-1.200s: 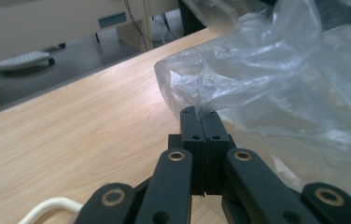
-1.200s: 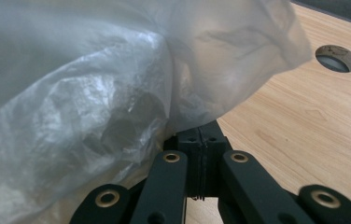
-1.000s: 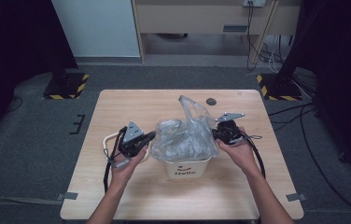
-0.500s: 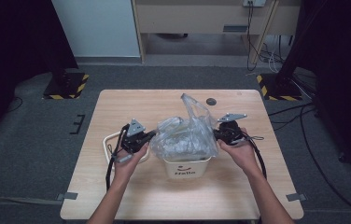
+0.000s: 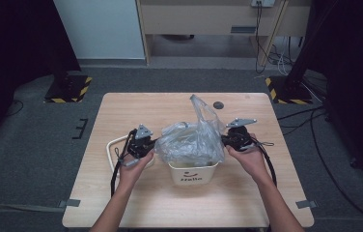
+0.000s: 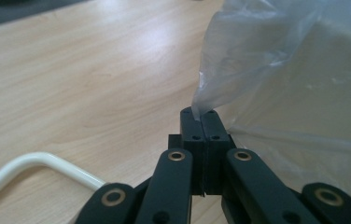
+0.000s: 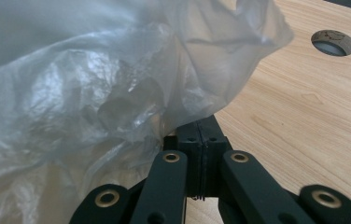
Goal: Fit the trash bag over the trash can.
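Near the centre of the high view, a clear plastic bag [image 5: 189, 141] is draping over a small white bin [image 5: 192, 172] standing on the wooden counter [image 5: 131, 203]. The left claw [image 5: 153, 144] is pinching the bag's left edge, jaws clenched on a fold of film — the left gripper view shows the plastic [image 6: 257, 60] rising straight out of the closed tips [image 6: 200, 122]. The right claw [image 5: 224, 140] is gripping the bag's opposite edge the same way, with film [image 7: 94, 93] bunching over its shut tips [image 7: 201, 133]. Compared with a second ago, the left claw is sitting slightly lower and closer to the bin — the right one is staying where it was, and the bag is still stretched between them. A white loop handle [image 5: 113, 144] is lying at the left of the bin.
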Demonstrator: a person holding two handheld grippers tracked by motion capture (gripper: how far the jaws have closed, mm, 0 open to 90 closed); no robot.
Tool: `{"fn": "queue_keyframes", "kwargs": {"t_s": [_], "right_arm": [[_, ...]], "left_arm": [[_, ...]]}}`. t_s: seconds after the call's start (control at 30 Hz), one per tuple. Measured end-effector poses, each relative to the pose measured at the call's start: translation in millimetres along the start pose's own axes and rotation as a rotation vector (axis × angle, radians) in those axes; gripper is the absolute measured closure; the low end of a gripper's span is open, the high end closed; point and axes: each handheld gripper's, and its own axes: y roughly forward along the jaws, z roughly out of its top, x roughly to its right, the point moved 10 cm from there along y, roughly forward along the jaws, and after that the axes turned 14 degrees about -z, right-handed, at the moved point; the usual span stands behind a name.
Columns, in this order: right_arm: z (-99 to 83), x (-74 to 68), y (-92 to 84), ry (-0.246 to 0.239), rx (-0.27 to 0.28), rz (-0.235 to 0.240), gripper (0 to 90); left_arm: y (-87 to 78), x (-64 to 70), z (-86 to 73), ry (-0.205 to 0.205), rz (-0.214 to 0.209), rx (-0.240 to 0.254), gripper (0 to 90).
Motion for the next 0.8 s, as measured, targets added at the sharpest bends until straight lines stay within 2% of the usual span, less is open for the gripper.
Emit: {"fn": "queue_keyframes", "kwargs": {"t_s": [0.1,0.2,0.43,0.7,0.77,0.8], "right_arm": [[-1.0,-1.0,-1.2,0.002,-0.004,0.0,90.0],[-1.7,-1.2,-2.0,0.002,-0.003,0.004,90.0],[-2.8,0.4,-3.6,0.01,-0.007,0.008,90.0],[-3.6,-2.4,-1.5,0.007,-0.018,0.016,90.0],[-3.9,-3.5,-1.6,0.014,-0.024,0.017,90.0],[-4.6,-4.3,-1.9,0.021,-0.029,0.019,90.0]], "left_arm": [[3.6,-2.1,-2.7,-0.011,-0.004,-0.019,90.0],[7.1,-5.9,-6.0,-0.039,-0.011,-0.026,90.0],[11.7,-8.8,-11.5,-0.048,-0.021,-0.057,90.0],[20.2,-14.3,-19.2,-0.081,-0.029,-0.098,90.0],[22.1,-14.2,-20.4,-0.099,-0.044,-0.092,90.0],[22.3,-15.1,-20.7,-0.094,-0.04,-0.093,90.0]]}}
